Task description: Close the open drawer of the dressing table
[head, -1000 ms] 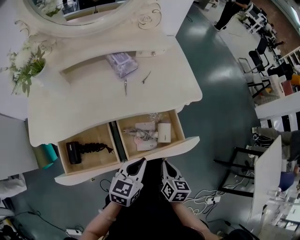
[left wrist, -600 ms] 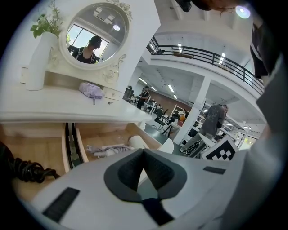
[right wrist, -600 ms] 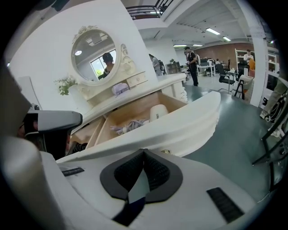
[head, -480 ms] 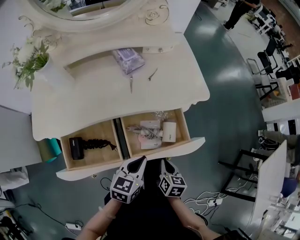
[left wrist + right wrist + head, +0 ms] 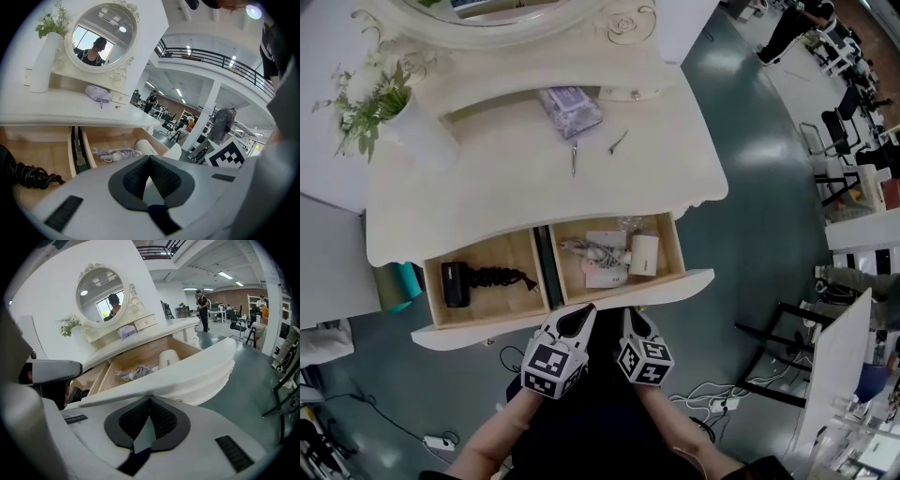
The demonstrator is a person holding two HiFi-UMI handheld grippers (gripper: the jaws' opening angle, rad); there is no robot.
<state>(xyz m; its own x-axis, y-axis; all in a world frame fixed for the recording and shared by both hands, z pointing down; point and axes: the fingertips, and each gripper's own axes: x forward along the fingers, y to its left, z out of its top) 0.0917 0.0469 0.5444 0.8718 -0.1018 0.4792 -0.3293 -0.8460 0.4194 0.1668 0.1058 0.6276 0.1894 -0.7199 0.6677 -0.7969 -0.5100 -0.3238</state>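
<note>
The cream dressing table (image 5: 506, 192) has its wide drawer (image 5: 487, 328) pulled out toward me. The left compartment holds a black hair dryer (image 5: 457, 283) with a coiled cord. White appliances and cables (image 5: 609, 255) lie in the right one. My left gripper (image 5: 579, 320) and right gripper (image 5: 634, 321) are both shut and empty, with their tips at the drawer's curved front near its middle. In the left gripper view, the left gripper (image 5: 150, 158) points over the drawer's inside (image 5: 112, 140). In the right gripper view, the right gripper (image 5: 150, 398) sits just under the drawer front (image 5: 192, 373).
On the tabletop are a white vase with flowers (image 5: 417, 131), a purple pouch (image 5: 570, 108) and two hair clips (image 5: 574, 157). An oval mirror (image 5: 516, 14) stands behind them. A teal bin (image 5: 398, 281) is at the left, floor cables (image 5: 712, 394) and chairs (image 5: 853, 122) at the right.
The head view has shifted, so the table sits lower and further right in it. Both grippers stay shut and sit slightly closer to the drawer front. The drawer looks about as far out.
</note>
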